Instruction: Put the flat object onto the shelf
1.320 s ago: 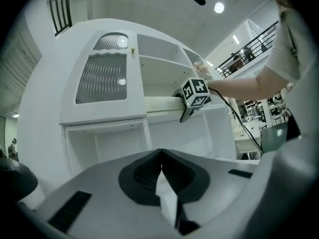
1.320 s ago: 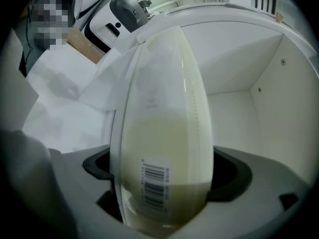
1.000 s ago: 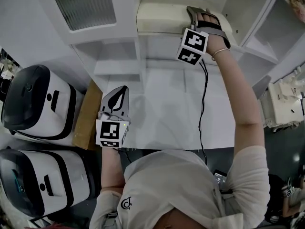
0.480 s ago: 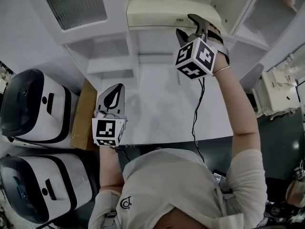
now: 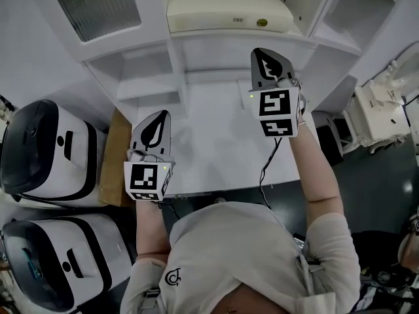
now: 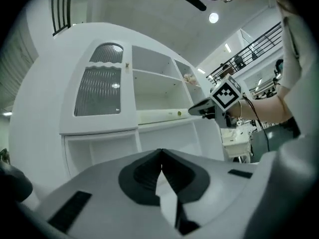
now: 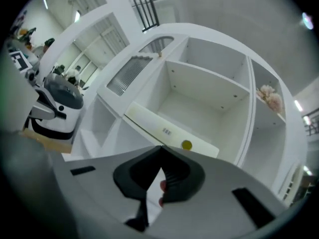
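Observation:
The flat object [image 5: 226,13], a long cream slab with a small yellow sticker, lies on the white shelf [image 5: 242,36] at the top of the head view. It also shows in the right gripper view [image 7: 169,131] and the left gripper view [image 6: 159,115]. My right gripper [image 5: 262,52] hangs in front of the shelf, apart from the slab. Its jaws have just been closing and now meet with nothing between them [image 7: 160,148]. My left gripper [image 5: 163,115] is lower on the left, shut and empty [image 6: 161,152].
A white table [image 5: 216,149] lies below the shelf unit. Two white-and-black appliances [image 5: 46,152] [image 5: 52,260] stand on the left beside a brown board [image 5: 114,159]. A ribbed-glass cabinet door [image 5: 91,5] is at upper left. White equipment [image 5: 380,113] stands on the right.
My right gripper has left the slab on the shelf, drawn back toward me, rolled over and shut. The left gripper has shifted only a little.

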The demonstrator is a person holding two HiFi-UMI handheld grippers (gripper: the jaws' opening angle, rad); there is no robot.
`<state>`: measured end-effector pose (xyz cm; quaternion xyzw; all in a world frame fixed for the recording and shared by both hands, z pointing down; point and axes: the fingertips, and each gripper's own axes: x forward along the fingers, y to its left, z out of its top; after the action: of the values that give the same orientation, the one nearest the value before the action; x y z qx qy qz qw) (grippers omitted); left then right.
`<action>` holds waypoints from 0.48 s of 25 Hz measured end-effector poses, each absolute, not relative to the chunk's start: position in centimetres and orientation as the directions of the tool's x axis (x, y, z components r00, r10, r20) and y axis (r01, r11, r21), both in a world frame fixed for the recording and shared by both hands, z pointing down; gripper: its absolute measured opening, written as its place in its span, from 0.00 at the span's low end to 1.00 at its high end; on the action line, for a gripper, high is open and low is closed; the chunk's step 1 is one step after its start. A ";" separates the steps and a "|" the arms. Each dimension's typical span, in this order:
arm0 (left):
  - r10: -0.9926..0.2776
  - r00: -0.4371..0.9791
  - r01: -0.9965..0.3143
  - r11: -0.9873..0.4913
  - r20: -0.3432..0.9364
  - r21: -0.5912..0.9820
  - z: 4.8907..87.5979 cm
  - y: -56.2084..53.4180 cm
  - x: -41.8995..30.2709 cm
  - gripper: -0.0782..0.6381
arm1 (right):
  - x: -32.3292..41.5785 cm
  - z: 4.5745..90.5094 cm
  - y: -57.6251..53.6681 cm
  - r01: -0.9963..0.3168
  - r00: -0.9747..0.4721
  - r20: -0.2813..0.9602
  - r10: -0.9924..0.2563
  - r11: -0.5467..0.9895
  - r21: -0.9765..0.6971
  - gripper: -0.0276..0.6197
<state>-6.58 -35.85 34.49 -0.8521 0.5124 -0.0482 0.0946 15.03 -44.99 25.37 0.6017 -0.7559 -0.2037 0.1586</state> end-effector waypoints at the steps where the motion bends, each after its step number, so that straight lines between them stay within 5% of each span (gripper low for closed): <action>1: -0.880 0.475 -0.862 -0.459 -0.022 -0.215 34.2 -35.7 -6.5 0.13 | 15.0 25.5 -44.3 -0.856 -0.239 -0.020 -0.971 0.201 0.476 0.05; 12: -0.859 0.504 -0.854 -0.482 -0.085 -0.195 32.2 -35.4 -6.0 0.13 | 15.2 30.7 -38.9 -0.927 -0.342 -0.071 -0.937 0.324 0.191 0.05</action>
<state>-5.99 -35.40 32.17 -0.8607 0.4978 -0.0123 0.1064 15.24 -38.94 30.68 0.5730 -0.8132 -0.0989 0.0259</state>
